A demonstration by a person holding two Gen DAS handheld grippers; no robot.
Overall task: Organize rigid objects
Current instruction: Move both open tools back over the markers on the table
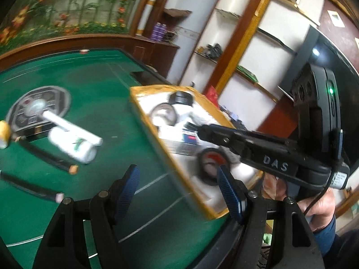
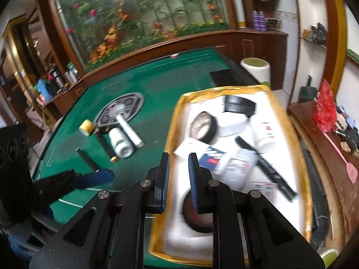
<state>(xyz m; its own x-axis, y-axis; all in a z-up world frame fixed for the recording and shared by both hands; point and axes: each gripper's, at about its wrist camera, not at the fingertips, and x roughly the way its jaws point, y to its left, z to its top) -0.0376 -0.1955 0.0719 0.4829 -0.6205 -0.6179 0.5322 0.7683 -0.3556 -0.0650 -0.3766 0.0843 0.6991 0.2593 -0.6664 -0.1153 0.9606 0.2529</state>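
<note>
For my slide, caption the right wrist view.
Nearly shut right gripper, empty, above the yellow-rimmed white tray of bottles and jars on the green felt table.

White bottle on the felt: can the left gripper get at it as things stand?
Probably yes. The left gripper is open and empty, and bare felt lies between it and the white bottle; a white tube touches its far side.
</note>
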